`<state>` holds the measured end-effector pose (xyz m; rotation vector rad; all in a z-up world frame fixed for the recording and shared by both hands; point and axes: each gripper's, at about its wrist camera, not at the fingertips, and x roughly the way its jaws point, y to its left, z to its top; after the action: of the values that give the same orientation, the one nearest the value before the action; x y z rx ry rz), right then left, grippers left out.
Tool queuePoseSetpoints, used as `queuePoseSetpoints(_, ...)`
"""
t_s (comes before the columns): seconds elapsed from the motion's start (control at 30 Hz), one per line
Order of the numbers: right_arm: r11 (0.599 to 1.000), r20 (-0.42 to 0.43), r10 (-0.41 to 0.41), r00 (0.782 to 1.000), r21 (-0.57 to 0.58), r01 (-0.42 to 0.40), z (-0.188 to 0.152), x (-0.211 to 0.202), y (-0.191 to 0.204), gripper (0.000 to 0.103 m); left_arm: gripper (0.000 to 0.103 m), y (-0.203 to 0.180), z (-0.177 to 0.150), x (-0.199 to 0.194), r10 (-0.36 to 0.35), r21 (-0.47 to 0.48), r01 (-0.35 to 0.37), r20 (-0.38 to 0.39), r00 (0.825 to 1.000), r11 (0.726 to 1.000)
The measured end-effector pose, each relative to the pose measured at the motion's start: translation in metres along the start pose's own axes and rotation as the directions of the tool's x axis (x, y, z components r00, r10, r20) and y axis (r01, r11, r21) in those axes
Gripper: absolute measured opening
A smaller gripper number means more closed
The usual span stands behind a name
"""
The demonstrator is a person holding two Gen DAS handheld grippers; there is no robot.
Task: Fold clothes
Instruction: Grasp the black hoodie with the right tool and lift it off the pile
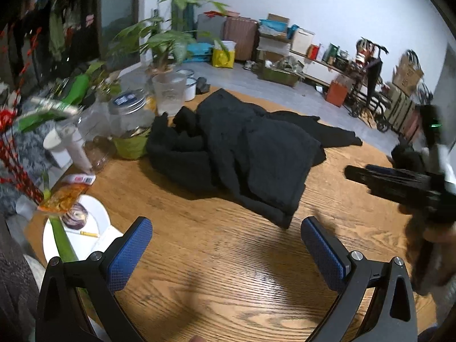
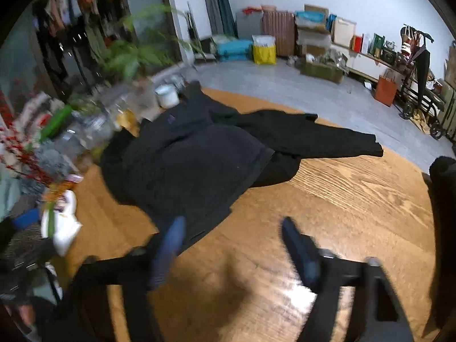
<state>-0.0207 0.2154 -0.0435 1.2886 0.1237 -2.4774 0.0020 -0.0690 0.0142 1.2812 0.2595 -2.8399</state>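
Clothes, a black garment (image 1: 242, 154), are lying rumpled and half-folded on the wooden table (image 1: 216, 273), one sleeve stretching right. Left gripper (image 1: 226, 250) is hovering open, empty; right gripper (image 2: 232, 245) likewise apart, gripping nothing. Beside it, a lidded glass jar (image 1: 129, 119) is holding something yellowish, perhaps; label unreadable.

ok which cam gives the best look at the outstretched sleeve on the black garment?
Right wrist. There the sleeve lies flat and nearly unobstructed across the wooden table, cuff end visible. The left wrist view shows the sleeve only as a foreshortened strip behind the bunched body of the black garment.
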Motion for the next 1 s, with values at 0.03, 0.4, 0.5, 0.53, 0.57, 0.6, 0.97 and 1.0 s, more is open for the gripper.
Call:
queuePoseSetpoints(0.03,1.000,-0.029,-0.005,1.000,0.012,0.005,0.007,0.015,-0.001,0.062,0.103,0.003,-0.001,0.000,-0.009,-0.006,0.009,-0.003,1.000,1.000)
queuePoseSetpoints(0.4,0.973,-0.194,0.005,0.981,0.227,0.040,0.046,0.127,-0.031,0.044,0.103,0.012,-0.004,0.008,-0.100,0.063,0.102,-0.035,0.994,0.993)
queuePoseSetpoints(0.5,0.973,-0.211,0.027,0.977,0.230,0.023,0.049,0.138,-0.028,0.022,0.103,0.013,-0.003,0.011,-0.104,0.063,0.107,-0.044,0.994,0.992)
queuePoseSetpoints(0.53,0.976,-0.213,0.037,0.976,0.219,0.011,0.050,0.138,-0.024,0.016,0.103,0.013,-0.003,0.012,-0.106,0.063,0.109,-0.047,0.993,0.992)
queuePoseSetpoints(0.57,0.978,-0.211,0.043,0.976,0.207,0.002,0.051,0.136,-0.021,0.004,0.103,0.012,-0.003,0.013,-0.108,0.064,0.112,-0.051,0.993,0.992)
queuePoseSetpoints(0.6,0.981,-0.202,0.043,0.978,0.192,-0.003,0.053,0.131,-0.017,0.004,0.103,0.011,-0.003,0.013,-0.109,0.066,0.112,-0.052,0.993,0.991)
queuePoseSetpoints(0.97,0.982,0.194,0.183,0.964,0.010,-0.189,0.068,-0.102,0.028,0.002,0.103,0.013,-0.004,0.009,-0.121,0.038,0.123,-0.054,0.991,0.992)
queuePoseSetpoints(1.0,0.979,0.252,0.198,0.947,-0.004,-0.204,0.064,-0.131,0.028,0.002,0.103,0.012,-0.004,0.008,-0.125,0.037,0.127,-0.050,0.991,0.991)
